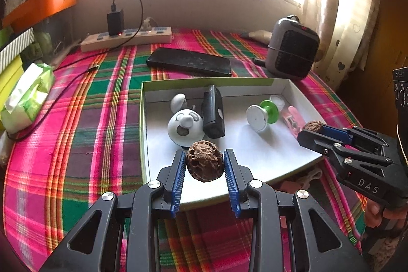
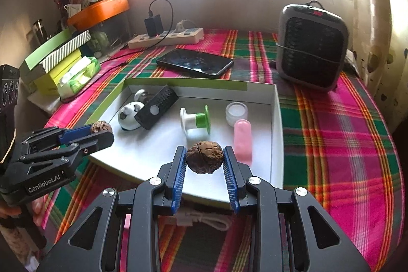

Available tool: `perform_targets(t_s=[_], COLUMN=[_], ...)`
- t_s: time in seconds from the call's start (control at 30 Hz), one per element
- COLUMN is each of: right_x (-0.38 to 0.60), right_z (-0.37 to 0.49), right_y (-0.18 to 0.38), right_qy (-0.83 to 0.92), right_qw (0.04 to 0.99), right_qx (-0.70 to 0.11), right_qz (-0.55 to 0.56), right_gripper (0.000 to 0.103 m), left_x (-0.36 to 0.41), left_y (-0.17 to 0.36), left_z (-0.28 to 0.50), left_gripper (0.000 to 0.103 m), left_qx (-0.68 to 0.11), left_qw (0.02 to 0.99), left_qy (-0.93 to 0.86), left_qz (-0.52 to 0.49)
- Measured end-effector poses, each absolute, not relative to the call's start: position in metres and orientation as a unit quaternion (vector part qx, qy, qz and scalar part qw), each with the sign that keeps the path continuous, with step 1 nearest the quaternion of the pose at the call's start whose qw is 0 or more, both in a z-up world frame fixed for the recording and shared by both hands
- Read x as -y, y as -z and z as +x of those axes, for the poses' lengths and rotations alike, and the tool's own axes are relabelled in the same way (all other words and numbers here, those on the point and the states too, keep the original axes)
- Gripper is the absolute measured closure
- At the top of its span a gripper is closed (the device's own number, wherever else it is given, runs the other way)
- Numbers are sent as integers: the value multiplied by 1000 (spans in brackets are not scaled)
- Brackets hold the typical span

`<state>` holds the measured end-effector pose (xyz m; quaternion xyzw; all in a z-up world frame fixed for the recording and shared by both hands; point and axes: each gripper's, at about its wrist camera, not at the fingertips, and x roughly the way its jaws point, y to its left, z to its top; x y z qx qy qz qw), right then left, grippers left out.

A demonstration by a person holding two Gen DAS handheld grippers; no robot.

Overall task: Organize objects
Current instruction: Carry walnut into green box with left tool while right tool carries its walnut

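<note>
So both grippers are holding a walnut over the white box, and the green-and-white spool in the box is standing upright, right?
Not quite. The left gripper and the right gripper each hold a walnut over the white box, but the green-and-white spool is lying on its side, not upright. The right wrist view shows this plainly.

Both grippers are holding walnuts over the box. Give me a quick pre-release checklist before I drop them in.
1. Left gripper shut on its walnut, pads on both sides: ok.
2. Right gripper shut on its walnut: ok.
3. Both walnuts over the white box, inside its rim: ok.
4. Bare floor under the left walnut, in front of the panda toy: ok.
5. Landing spot under the right walnut clear of the pink case beside it: cannot tell, it is close.
6. Height above the box floor: cannot tell.
</note>
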<state>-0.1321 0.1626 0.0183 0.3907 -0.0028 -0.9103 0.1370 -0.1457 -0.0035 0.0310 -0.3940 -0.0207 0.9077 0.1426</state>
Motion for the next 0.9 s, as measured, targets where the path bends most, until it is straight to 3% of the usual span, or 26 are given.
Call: perform_targets(t_s=[0.9], right_x=[-152], right_z=[-166], right_y=[5], right_qy=[899], right_qw=[135], right_qx=[-25], right_qz=[417], right_gripper=[72], left_x=[-8], left_y=[-19], left_z=[-173], left_gripper=[74], left_qx=[-11], left_qw=[129], left_qy=[-906], left_qz=[-404])
